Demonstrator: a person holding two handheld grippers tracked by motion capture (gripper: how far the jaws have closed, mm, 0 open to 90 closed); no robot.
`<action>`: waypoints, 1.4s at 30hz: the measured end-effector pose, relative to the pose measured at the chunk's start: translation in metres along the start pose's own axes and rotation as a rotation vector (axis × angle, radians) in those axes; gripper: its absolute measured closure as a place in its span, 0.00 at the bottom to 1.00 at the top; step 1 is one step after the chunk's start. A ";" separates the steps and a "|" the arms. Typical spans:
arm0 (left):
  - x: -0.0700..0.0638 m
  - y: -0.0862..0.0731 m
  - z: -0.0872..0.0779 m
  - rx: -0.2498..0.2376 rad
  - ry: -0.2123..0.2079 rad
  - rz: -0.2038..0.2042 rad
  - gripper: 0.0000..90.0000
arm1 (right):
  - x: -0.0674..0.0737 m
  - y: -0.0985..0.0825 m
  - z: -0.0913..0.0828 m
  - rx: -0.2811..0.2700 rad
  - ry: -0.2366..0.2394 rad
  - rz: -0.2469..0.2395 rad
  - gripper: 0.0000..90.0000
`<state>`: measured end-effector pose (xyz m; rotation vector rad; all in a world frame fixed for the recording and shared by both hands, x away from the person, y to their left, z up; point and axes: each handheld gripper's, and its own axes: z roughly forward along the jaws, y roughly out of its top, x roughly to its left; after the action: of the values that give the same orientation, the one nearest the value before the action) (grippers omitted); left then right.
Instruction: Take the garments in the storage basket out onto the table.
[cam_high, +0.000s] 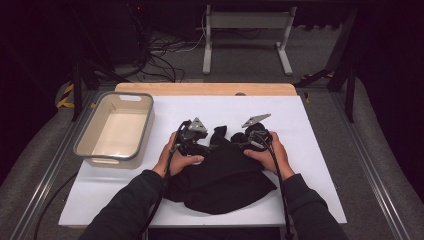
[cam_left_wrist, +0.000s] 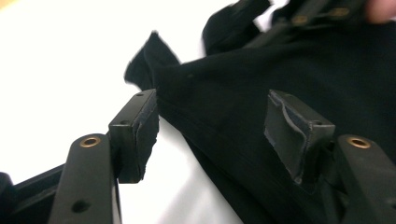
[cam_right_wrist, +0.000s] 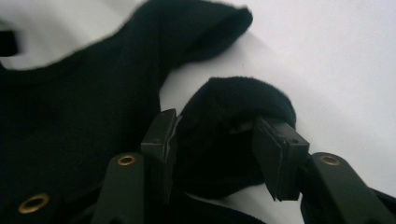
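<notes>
A crumpled black garment (cam_high: 225, 177) lies on the white board (cam_high: 305, 150) in front of the person. Both hands rest at its far edge. My left gripper (cam_high: 206, 147) stands open in the left gripper view (cam_left_wrist: 212, 109); the garment's (cam_left_wrist: 289, 60) hem runs between the jaws, the left pad (cam_left_wrist: 147, 123) at the hem's edge and the right pad (cam_left_wrist: 289, 128) over the cloth. My right gripper (cam_high: 241, 142) stands open too (cam_right_wrist: 215, 128), with a puffy fold of the garment (cam_right_wrist: 224, 107) loose between its pads.
A grey bin with a beige inside (cam_high: 148, 116) stands at the board's left, close to the left hand. The board rests on a wooden tabletop (cam_high: 200, 89). Bare white board lies beyond and to the right of the garment.
</notes>
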<state>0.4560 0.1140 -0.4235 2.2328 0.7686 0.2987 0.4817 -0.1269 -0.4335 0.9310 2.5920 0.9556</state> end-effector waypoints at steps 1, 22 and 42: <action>0.002 -0.001 0.007 0.021 -0.010 -0.010 0.45 | 0.000 0.000 0.002 0.008 0.005 0.003 0.60; 0.034 0.018 -0.022 -0.060 0.146 0.014 0.93 | -0.030 0.004 -0.052 -0.376 -0.240 0.131 0.98; 0.036 0.035 -0.020 -0.093 0.203 0.081 0.95 | -0.046 0.013 -0.052 -0.485 -0.287 0.194 0.97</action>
<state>0.4911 0.1284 -0.3847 2.1710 0.7541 0.5962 0.5023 -0.1751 -0.3859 1.0926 1.9331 1.3113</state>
